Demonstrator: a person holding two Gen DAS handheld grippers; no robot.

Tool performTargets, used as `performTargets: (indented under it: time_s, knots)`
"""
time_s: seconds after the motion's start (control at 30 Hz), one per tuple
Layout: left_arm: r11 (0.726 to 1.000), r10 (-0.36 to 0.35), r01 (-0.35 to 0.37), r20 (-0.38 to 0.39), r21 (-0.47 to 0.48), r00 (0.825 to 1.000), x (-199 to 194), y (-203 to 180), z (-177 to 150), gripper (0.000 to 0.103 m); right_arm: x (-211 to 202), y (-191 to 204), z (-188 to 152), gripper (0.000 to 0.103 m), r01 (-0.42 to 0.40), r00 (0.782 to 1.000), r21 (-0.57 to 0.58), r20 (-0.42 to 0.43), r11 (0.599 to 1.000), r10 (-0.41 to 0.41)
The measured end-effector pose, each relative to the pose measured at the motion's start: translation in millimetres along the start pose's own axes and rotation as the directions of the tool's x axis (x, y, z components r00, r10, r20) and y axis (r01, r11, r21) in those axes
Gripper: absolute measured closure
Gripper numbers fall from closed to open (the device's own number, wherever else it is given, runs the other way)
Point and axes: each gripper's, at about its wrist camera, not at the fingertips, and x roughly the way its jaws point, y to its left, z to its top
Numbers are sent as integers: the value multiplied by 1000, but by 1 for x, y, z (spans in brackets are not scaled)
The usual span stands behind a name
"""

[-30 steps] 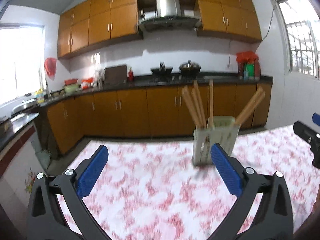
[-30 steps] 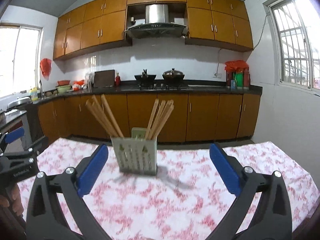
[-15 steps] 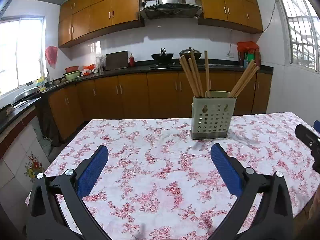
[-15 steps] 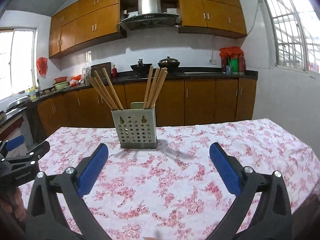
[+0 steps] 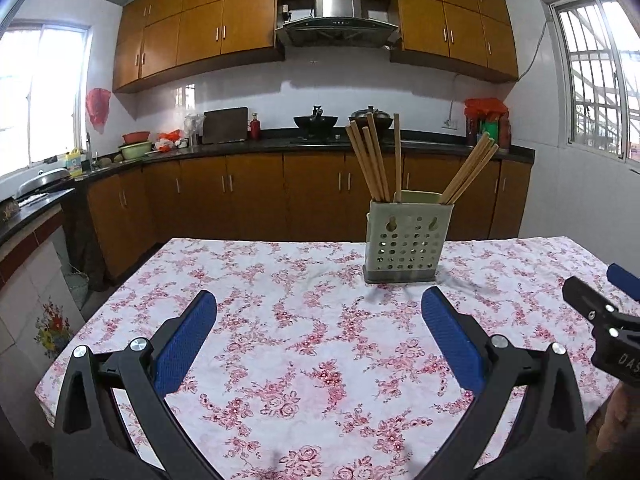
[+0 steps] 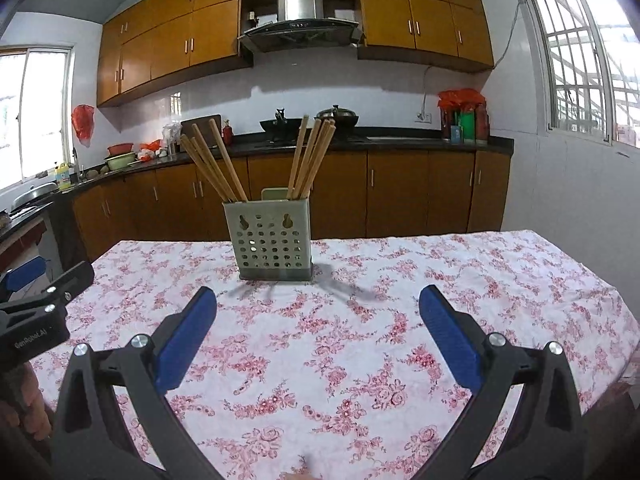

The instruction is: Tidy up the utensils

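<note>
A perforated pale-green utensil caddy (image 5: 406,240) is being seen standing upright on the counter (image 5: 300,320), which is being covered by a pink floral tablecloth (image 6: 460,280). Wooden chopsticks (image 5: 372,160) are being held in the caddy in 2 fanned clusters, 1 leaning left and 1 leaning right (image 5: 470,172), with their tips pointing upward.

The left claw (image 5: 319,334) is being held released, its blue pads (image 5: 184,344) spread wide and nothing between them. The caddy is being framed ahead of this claw and to its right, well apart from the pads, roughly in line with the right pad.

The right claw (image 6: 318,332) is likewise being held released and empty, blue pads (image 6: 448,336) wide apart. From its view, the caddy (image 6: 272,240) is being seen ahead and slightly left of centre, apart from both pads.

Each claw is being caught at the edge of the other's view: the right one (image 5: 600,312) at the left camera's right edge, the left one (image 6: 36,312) at the right camera's left edge.
</note>
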Motion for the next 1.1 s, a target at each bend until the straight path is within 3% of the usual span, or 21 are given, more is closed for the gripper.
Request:
performTargets:
  time_s: [1.1]
  knots:
    - [1000,-9,9,-18,2,1000,0,-8,-1,2,4,-5,-3,4,9,1000,21,-16,1000,-8]
